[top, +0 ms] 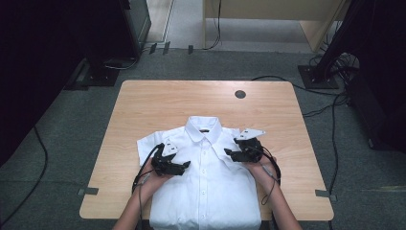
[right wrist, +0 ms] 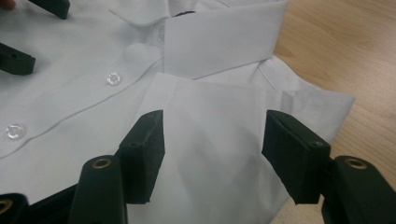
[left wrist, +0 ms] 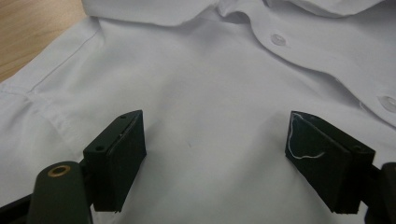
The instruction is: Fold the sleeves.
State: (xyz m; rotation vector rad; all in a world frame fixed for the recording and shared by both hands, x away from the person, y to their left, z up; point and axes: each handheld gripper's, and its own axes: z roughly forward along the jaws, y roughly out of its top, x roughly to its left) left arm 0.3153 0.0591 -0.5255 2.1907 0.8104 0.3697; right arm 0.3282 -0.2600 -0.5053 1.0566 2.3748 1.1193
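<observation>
Lying buttoned on the table, the white shirt had both grippers over it: left gripper gaping, right gripper gaping above a folded sleeve.

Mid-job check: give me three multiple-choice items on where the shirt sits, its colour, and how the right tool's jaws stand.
1. The shirt lies:
A. at the table's near edge
B. at the far edge
C. on the floor

2. The shirt is:
A. blue
B. white
C. striped

3. The right tool is:
A. shut on the collar
B. shut on a button
C. open over a folded sleeve

Answers: 1 A, its hem overhangs the near edge; 2 B, plain white cloth; 3 C, both pads stand clear of the sleeve.
</observation>
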